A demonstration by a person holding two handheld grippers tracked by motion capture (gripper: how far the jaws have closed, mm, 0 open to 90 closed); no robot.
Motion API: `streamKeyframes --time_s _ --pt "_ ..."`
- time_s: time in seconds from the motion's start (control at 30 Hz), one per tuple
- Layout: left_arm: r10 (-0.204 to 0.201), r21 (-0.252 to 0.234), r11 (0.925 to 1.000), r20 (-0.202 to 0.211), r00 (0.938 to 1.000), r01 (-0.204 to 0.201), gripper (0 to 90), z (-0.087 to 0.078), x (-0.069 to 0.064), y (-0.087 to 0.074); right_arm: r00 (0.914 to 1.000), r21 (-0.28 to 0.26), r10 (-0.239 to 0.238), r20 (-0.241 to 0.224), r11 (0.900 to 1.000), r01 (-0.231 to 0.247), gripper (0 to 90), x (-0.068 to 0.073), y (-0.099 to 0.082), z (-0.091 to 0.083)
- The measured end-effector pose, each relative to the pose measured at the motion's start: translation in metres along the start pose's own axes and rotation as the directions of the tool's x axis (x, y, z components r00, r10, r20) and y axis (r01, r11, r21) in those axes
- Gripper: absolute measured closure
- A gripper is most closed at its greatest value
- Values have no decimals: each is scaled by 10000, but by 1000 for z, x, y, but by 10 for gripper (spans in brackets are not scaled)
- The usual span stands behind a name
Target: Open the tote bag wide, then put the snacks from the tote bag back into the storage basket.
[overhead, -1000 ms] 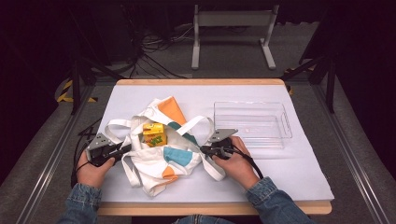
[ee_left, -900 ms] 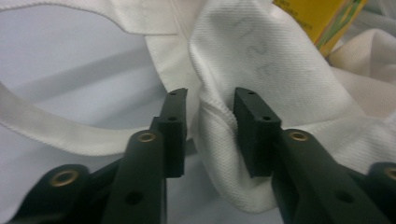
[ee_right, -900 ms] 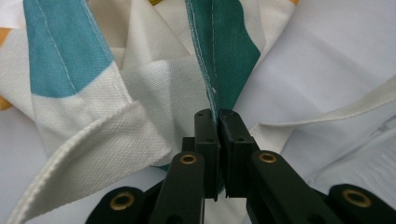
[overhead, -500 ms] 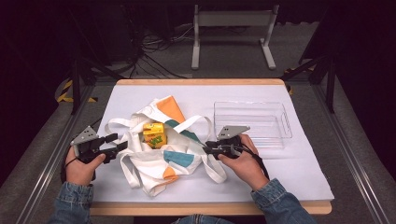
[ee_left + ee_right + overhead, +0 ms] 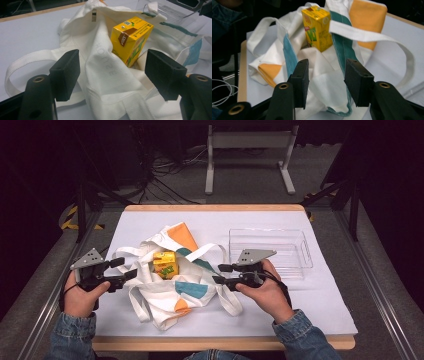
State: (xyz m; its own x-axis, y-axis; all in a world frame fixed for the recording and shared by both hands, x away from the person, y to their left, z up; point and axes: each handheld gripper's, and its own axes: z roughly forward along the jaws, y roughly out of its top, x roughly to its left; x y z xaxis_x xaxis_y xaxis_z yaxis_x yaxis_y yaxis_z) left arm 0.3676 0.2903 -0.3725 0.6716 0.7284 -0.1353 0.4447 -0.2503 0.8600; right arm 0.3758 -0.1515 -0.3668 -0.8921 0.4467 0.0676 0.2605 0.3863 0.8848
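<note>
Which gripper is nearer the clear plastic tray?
Right. The right gripper hovers just off the clear plastic tray's near-left corner; the left gripper is across the tote bag, far from it.

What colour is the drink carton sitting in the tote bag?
Yellow, with green lettering and a brown tab on top; the drink carton shows best in the left gripper view.

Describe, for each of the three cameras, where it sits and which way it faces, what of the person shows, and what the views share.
High view: above the person's side, facing forward and down on the table; forearms, hands, left gripper and right gripper show.
Left gripper view: rides the left gripper, looking between open jaws at the tote bag.
Right gripper view: rides the right gripper, facing the bag from the opposite side.
All three share the yellow drink carton in the bag.
</note>
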Motion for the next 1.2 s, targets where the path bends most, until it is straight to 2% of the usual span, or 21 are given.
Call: streamKeyframes --time_s 0.23,0.3,0.37,0.43,0.67,0.97,1.2 --pt "-217 -327 9992 -45 9998 215 278 -12 -1 8 9988 -544 -138 -462 9985 113 542 0 15 -4" --pt "-671 -354 9972 -347 9971 659 276 -14 2 8 9985 -583 -248 -492 9981 219 550 1 19 -4" --pt "-849 -325 9960 -748 9936 827 272 -15 8 6 9975 -617 -320 -637 9977 280 557 2 24 -2" --pt "-1120 -400 9933 -901 9896 1087 272 -17 12 4 9968 -656 -392 -690 9972 346 552 3 28 1" --pt "-1141 -631 9921 -869 9897 1088 259 -20 12 4 9958 -890 -397 -825 9955 323 507 1 39 7" --pt "-1226 -770 9901 -726 9898 1170 244 -21 10 5 9921 -1471 88 -1254 9887 -274 450 -6 48 20" --pt "-1192 -815 9902 -733 9902 1132 239 -21 8 6 9884 -1584 250 -1496 9862 -489 439 -7 51 35"
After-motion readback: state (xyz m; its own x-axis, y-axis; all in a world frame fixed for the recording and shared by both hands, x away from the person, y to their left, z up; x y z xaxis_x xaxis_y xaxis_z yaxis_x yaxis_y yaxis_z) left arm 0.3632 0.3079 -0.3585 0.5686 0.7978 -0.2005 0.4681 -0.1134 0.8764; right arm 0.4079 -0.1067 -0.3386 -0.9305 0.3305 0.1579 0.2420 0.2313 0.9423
